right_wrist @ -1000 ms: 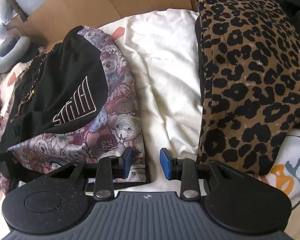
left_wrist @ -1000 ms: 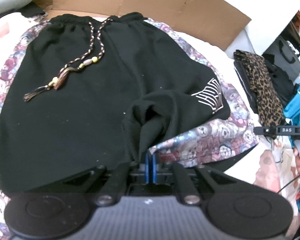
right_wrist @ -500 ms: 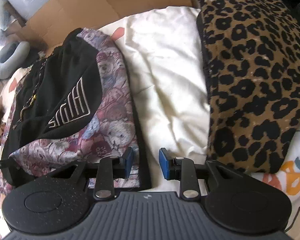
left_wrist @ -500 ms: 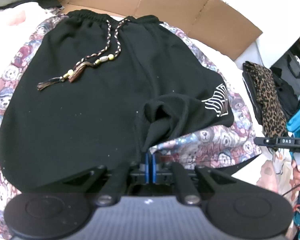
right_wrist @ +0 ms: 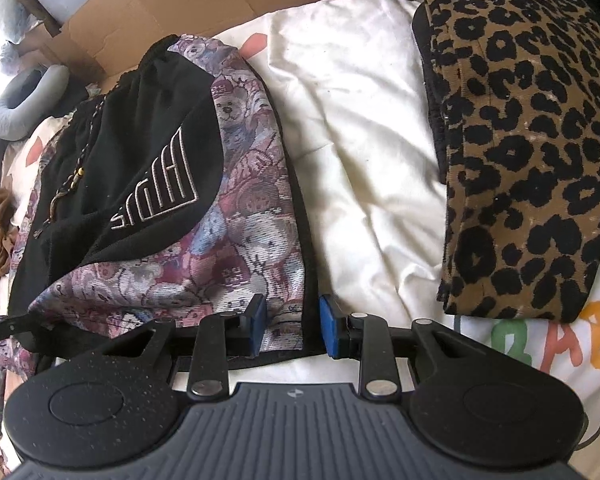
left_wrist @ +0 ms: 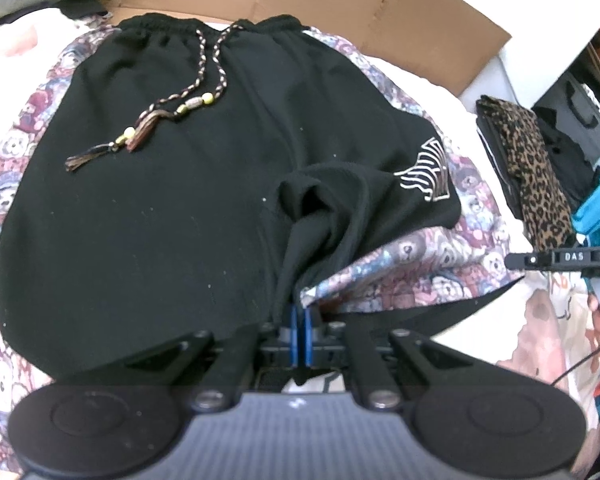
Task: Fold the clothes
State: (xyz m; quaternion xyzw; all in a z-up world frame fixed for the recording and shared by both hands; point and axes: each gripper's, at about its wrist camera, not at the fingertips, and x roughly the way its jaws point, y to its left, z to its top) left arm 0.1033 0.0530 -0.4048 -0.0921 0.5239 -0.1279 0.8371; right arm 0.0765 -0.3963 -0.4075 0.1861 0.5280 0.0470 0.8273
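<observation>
Left tool [left_wrist: 301, 322] clenches the black shorts' [left_wrist: 172, 208] hem at lower centre; right tool [right_wrist: 293, 322] gapes, straddling their corner.

Probably a home bedroom; printed bedsheet [right_wrist: 360, 152]; folded clothes [right_wrist: 528, 140]; cardboard [left_wrist: 340, 4].

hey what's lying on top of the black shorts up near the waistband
A braided drawstring with beads and tassels lies on the black shorts. Whatever lies beneath the shorts' middle is covered.
</observation>
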